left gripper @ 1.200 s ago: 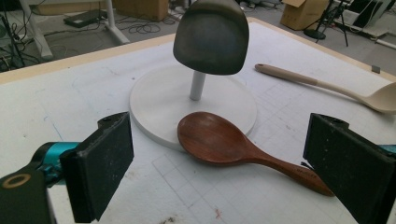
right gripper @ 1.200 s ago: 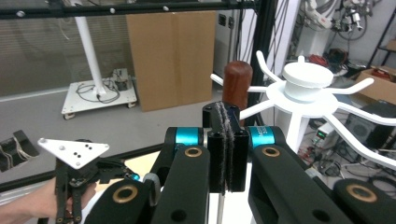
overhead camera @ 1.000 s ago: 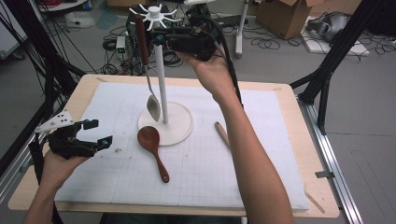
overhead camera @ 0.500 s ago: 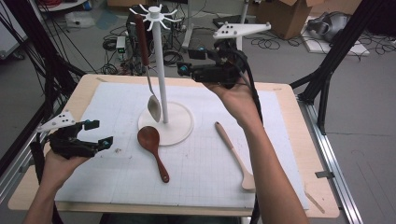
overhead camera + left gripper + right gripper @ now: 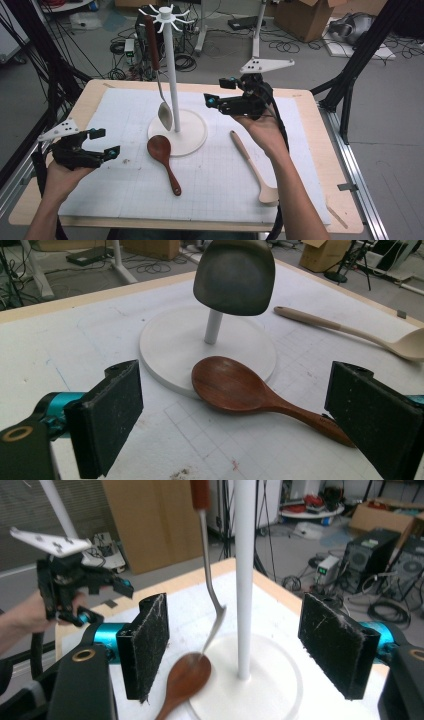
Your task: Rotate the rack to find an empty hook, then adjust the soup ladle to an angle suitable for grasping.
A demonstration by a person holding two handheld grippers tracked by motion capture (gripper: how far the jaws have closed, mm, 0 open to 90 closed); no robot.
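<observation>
A white hook stand point(image 5: 170, 75) rises from its round base point(image 5: 192, 135) on the mat. A metal spoon with a brown handle point(image 5: 158, 85) hangs from one of its hooks. A dark wooden spoon point(image 5: 163, 156) lies in front of the base, and a pale wooden spoon point(image 5: 251, 164) lies to the right. My right gripper point(image 5: 218, 92) hovers right of the pole, open. Its jaws have just been opening and nothing is between them. The right gripper point(image 5: 240, 650) faces the pole point(image 5: 245, 580) and the hanging spoon point(image 5: 212, 605). At the mat's left edge my left gripper point(image 5: 106, 142) stands open and empty. The left gripper point(image 5: 240, 427) points at the dark spoon point(image 5: 235, 387).
A white gridded mat point(image 5: 225, 185) covers the wooden table point(image 5: 345, 210). Cables, boxes and black frame legs stand on the floor beyond the far edge. Bare mat lies between the two spoons and along the front.
My right gripper has come down and to the right from beside the stand's top, and its jaws have opened. The metal spoon stays hanging. The left gripper has not moved.
</observation>
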